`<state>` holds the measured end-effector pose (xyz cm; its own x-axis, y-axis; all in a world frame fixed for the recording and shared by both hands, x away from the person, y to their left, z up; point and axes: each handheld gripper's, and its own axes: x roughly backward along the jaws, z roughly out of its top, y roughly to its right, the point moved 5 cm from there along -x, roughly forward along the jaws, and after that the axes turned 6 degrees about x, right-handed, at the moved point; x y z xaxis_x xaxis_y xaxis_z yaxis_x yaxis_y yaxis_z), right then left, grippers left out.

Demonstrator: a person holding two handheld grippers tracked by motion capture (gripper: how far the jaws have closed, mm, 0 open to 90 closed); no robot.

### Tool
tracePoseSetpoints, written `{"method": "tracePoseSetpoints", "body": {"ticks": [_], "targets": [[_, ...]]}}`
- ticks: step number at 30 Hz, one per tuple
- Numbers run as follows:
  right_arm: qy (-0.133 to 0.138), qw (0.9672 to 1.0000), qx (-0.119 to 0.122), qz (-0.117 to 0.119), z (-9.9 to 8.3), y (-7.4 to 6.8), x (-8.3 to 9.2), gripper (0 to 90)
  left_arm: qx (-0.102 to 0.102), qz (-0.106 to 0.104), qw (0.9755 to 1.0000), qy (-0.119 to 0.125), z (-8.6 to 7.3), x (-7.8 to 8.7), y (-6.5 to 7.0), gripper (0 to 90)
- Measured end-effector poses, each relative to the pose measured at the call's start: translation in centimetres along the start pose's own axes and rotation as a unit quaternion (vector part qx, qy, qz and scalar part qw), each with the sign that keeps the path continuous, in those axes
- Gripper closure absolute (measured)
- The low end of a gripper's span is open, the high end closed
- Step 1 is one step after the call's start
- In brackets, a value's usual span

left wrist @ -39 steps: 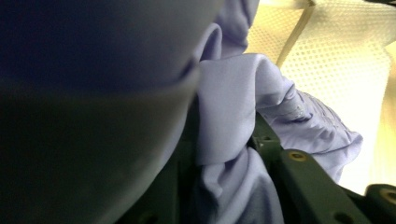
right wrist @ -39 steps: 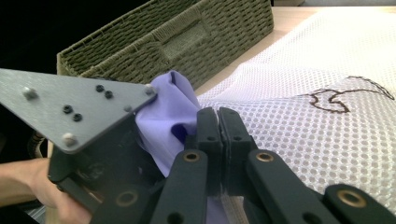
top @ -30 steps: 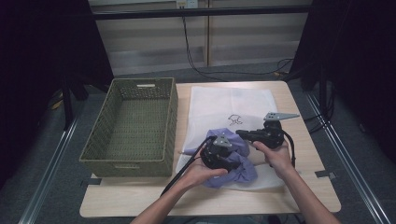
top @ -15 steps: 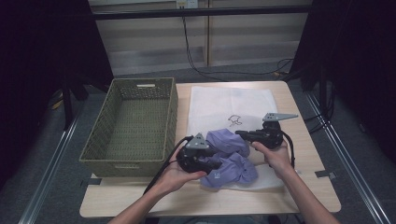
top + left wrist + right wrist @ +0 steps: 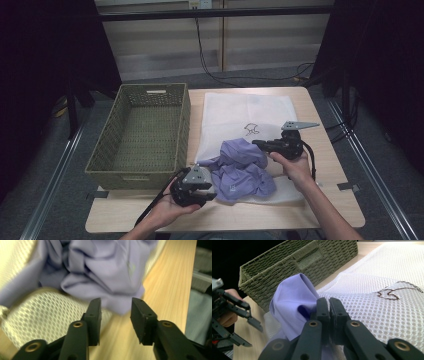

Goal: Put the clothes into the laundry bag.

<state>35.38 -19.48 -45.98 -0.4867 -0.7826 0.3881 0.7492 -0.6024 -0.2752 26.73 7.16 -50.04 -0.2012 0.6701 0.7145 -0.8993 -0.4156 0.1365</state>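
Purple garment (image 5: 241, 169) crumpled on white mesh bag (image 5: 240, 111) beside wicker basket (image 5: 140, 135), pinched by right gripper (image 5: 328, 305) for anchoring; left gripper (image 5: 116, 312) part-closed on nothing, jaws just narrowing, ready for regrasping.

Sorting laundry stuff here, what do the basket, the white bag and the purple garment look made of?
Basket: woven wicker or seagrass, matte olive, with visible plaited strands. White bag: synthetic mesh, seemingly, with regular small holes. Purple garment: smooth thin woven cloth, softly creased, possibly cotton or polyester.
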Motion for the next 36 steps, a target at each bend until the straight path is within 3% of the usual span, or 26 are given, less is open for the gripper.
{"method": "tracePoseSetpoints", "body": {"ticks": [2, 4, 12, 20, 22, 23, 24, 25, 26, 28, 29, 32, 33, 35, 36], "targets": [[-0.002, 1.0000, 0.002, -0.001, 0.0, 0.0, 0.1, 86.9, 0.001, -0.001, 0.9999, -0.012, -0.5, -0.1, -0.2, 63.8], [-0.001, 1.0000, 0.000, 0.000, 0.0, -0.1, 0.1, 86.7, 0.008, 0.010, 0.9999, -0.008, -1.0, -0.4, -0.5, 64.0], [-0.003, 1.0000, 0.006, 0.000, 0.0, -0.3, 0.2, 85.8, -0.001, 0.040, 0.9987, -0.033, -1.5, -1.4, -1.4, 63.8], [0.011, 0.9999, 0.006, -0.001, 0.6, -0.3, 0.8, 81.2, -0.012, 0.031, 0.9983, -0.048, -1.2, -2.2, -1.2, 76.8], [0.015, 0.9998, 0.009, -0.003, 0.7, -0.3, 1.0, 78.7, -0.003, 0.036, 0.9984, -0.043, -1.1, -2.5, -1.0, 79.1], [0.019, 0.9998, 0.007, -0.006, 0.9, -0.4, 1.2, 75.9, -0.008, 0.035, 0.9984, -0.043, -1.0, -2.5, -1.0, 80.1], [0.023, 0.9997, 0.008, -0.005, 1.0, -0.5, 1.3, 74.9, -0.022, 0.034, 0.9974, -0.060, -1.1, -2.3, -1.0, 81.4], [0.026, 0.9996, 0.011, -0.001, 1.3, -0.7, 1.5, 72.3, -0.017, 0.032, 0.9978, -0.055, -1.1, -2.4, -1.0, 82.2], [0.030, 0.9995, 0.015, 0.000, 1.5, -0.9, 1.6, 69.6, 0.002, 0.030, 0.9989, -0.037, -1.0, -2.7, -0.7, 83.3], [0.040, 0.9990, 0.019, 0.002, 2.1, -1.5, 2.1, 65.9, -0.003, 0.027, 0.9989, -0.040, -0.9, -2.7, -0.8, 84.4], [0.045, 0.9987, 0.023, 0.005, 2.3, -1.9, 2.2, 64.1, -0.015, 0.026, 0.9980, -0.056, -1.0, -2.5, -1.0, 84.9], [0.038, 0.9984, 0.034, 0.026, 2.3, -3.3, 2.2, 60.4, -0.014, 0.020, 0.9982, -0.055, -1.0, -2.5, -1.0, 85.5], [0.031, 0.9983, 0.038, 0.033, 2.2, -3.9, 2.2, 60.2, 0.003, 0.024, 0.9989, -0.040, -1.0, -2.7, -0.9, 85.5], [0.024, 0.9975, 0.048, 0.046, 1.9, -4.9, 2.1, 60.2, 0.005, 0.021, 0.9990, -0.039, -1.0, -2.7, -0.9, 85.5], [0.020, 0.9973, 0.051, 0.049, 1.7, -5.3, 2.1, 60.4, -0.013, 0.022, 0.9982, -0.054, -1.0, -2.5, -1.1, 85.6]]}}
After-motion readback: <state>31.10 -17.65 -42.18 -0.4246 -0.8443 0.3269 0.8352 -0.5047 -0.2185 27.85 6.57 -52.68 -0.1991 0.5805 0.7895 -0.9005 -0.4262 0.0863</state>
